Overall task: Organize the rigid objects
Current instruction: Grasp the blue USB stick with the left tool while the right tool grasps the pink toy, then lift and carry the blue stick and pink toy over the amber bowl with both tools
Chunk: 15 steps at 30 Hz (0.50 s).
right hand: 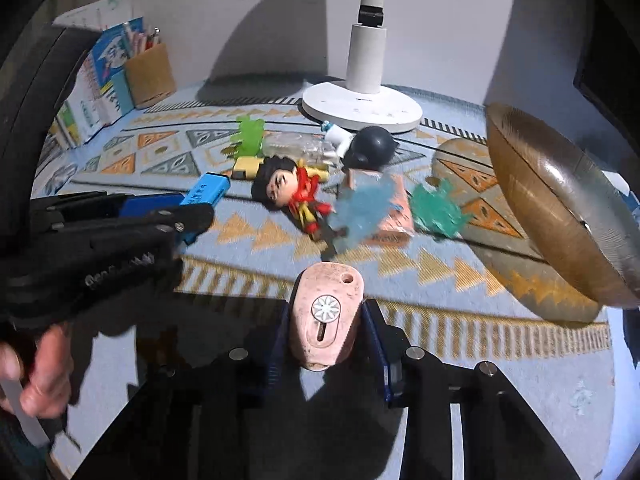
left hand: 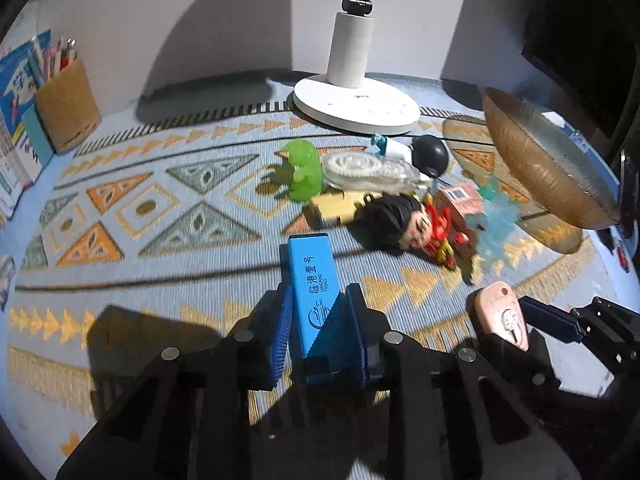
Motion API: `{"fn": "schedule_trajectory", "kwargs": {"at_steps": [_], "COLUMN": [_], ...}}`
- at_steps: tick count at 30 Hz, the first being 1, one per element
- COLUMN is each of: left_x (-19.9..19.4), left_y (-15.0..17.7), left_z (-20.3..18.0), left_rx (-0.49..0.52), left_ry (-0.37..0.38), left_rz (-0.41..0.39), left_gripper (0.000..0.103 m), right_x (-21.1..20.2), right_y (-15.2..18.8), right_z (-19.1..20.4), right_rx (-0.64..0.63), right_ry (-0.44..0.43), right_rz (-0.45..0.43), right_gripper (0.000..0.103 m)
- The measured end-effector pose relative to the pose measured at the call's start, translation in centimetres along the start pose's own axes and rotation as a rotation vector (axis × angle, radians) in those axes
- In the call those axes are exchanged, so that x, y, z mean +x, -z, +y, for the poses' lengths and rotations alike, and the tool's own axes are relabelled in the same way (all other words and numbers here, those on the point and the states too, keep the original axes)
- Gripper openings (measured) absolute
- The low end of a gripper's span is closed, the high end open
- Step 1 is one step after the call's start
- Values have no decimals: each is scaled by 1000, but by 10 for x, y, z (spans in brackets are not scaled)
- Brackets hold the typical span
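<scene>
Left gripper point(left hand: 320, 320): ribbed blue pads closed against the long sides of a smooth blue rectangular block point(left hand: 313, 294), which juts forward past the jaws. Right gripper point(right hand: 325, 332): jaws clamped on a rounded pink plastic case point(right hand: 326, 316) with a daisy dial. Ahead of both jaws lies the toy clutter, including a glossy figurine point(right hand: 294, 190), on a woven patterned mat point(left hand: 160, 216); bare mat lies left of the left jaws, a ribbed bowl point(right hand: 560, 208) right

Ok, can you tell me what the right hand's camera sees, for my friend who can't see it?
The right gripper clamps a pink cutter over a patterned blue mat. Beyond lie a toy figure and small clutter, a wooden bowl to the right, and the left gripper holding a blue block.
</scene>
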State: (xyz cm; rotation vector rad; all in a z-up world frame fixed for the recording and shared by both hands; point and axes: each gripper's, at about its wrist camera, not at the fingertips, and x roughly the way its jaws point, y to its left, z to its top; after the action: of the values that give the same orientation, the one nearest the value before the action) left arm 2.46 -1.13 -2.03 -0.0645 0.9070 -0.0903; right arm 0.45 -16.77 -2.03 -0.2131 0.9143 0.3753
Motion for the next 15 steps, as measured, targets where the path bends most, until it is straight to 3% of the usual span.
{"fn": "schedule_trajectory", "kwargs": {"at_steps": [9,15], "left_x": [-17,-23], "left_y": [24,33], "left_z": [-5,-13], "left_rx": [-29,-15], "left_ry": [36,28], "left_rz": [1,1], "left_gripper": [24,24], "right_x": [-39,-29], "right_y": [41,48], "right_z": [-51,-57], "right_rx": [44,91], "right_ry": [-62,-69], "right_rz": [-35,15], "right_gripper": [36,38]}}
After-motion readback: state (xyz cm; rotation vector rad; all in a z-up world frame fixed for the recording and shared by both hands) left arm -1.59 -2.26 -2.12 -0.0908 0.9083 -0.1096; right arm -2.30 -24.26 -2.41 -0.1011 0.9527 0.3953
